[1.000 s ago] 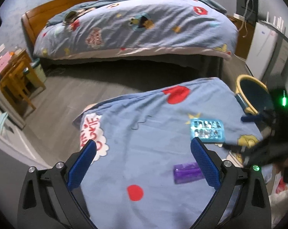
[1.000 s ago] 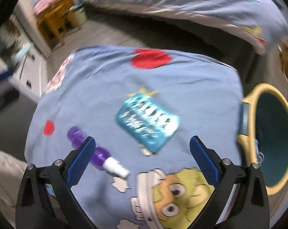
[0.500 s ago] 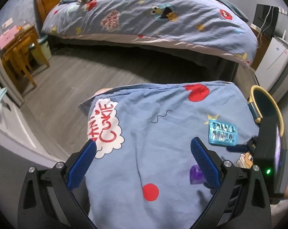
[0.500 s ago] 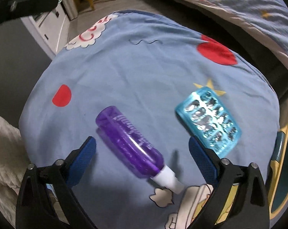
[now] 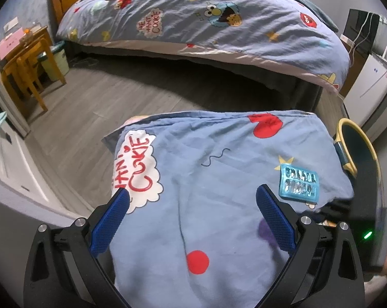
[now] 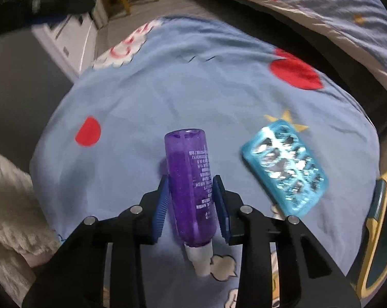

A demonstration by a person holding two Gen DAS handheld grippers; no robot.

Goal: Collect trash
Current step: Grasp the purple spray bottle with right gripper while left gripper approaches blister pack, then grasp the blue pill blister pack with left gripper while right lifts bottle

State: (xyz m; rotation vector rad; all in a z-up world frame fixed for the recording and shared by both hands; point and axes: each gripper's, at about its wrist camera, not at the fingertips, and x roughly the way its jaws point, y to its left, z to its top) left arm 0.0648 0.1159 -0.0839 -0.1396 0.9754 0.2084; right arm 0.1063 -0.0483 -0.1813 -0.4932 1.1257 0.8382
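Observation:
A purple bottle (image 6: pixel 191 184) with a white cap lies on a blue cartoon-print cloth (image 6: pixel 167 89). My right gripper (image 6: pixel 192 200) is shut on its middle, cap end toward the camera. A blue blister pack (image 6: pixel 286 169) lies just to the right of it. In the left wrist view the blister pack (image 5: pixel 298 183) lies at the cloth's right side, and the bottle (image 5: pixel 265 231) shows as a purple blur behind my right finger. My left gripper (image 5: pixel 192 205) is open and empty above the cloth (image 5: pixel 206 179).
A yellow-rimmed bin (image 5: pixel 357 154) stands off the cloth's right edge, also in the right wrist view (image 6: pixel 380 205). A bed (image 5: pixel 206 20) with matching bedding lies across the grey floor. A wooden chair (image 5: pixel 29 61) and small bin stand at the left. White cabinets (image 5: pixel 368 87) at the right.
My right gripper has moved in and closed around the purple bottle, which lay loose before. The left gripper has drawn back a little, staying open.

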